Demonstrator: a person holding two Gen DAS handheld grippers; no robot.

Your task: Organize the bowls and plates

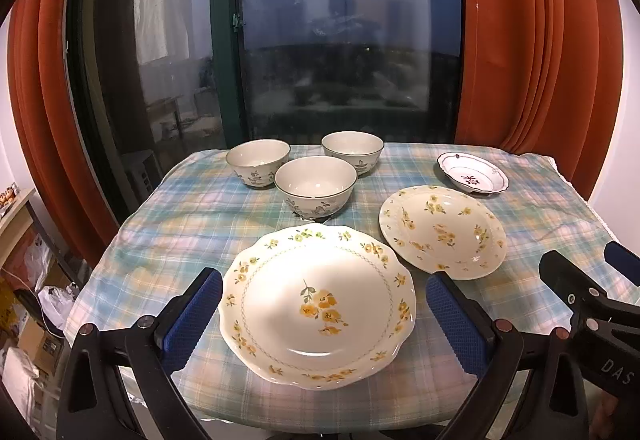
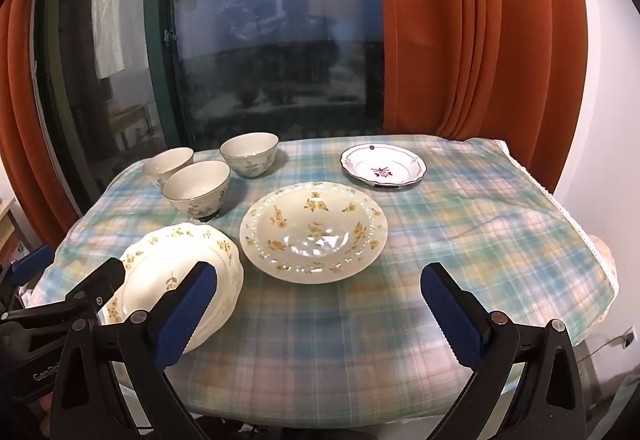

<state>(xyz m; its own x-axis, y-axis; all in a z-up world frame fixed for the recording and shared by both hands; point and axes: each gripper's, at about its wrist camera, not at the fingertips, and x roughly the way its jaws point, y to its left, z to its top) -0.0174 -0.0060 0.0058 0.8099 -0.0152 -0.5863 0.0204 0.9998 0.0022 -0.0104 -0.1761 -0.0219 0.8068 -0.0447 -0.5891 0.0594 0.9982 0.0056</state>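
From the left wrist view, the left hand-held gripper (image 1: pixel 322 312) stands wide open, its blue pads on either side of the scalloped plate (image 1: pixel 316 306) with yellow flowers, holding nothing; whether the pads touch the rim cannot be told. This plate lies at the near edge of the surface (image 1: pixel 180 224), which wears a plaid cloth. Just to its far right lies the round cream plate (image 1: pixel 442 230), and farther right, near the far corner, the small white plate (image 1: pixel 472 173) with a dark red motif. Three bowls cluster at the far left: the near bowl (image 1: pixel 316 185), the far-left bowl (image 1: pixel 258 161) and the far-right bowl (image 1: pixel 353 151). Part of the right hand-held gripper (image 1: pixel 592 288) enters at the right edge.

From the right wrist view, the right hand-held gripper (image 2: pixel 318 310) is also spread wide and empty, over bare cloth at the near side. The scalloped plate (image 2: pixel 160 268) lies to the near left, partly behind the left pad. The round cream plate (image 2: pixel 314 226) lies in the middle, the small white plate (image 2: pixel 382 163) beyond it to the right. The near bowl (image 2: pixel 197 189), far-left bowl (image 2: pixel 168 163) and far-right bowl (image 2: pixel 249 151) stand at the far left. A dark window (image 2: pixel 260 39) and orange curtains (image 2: pixel 460 39) stand behind.
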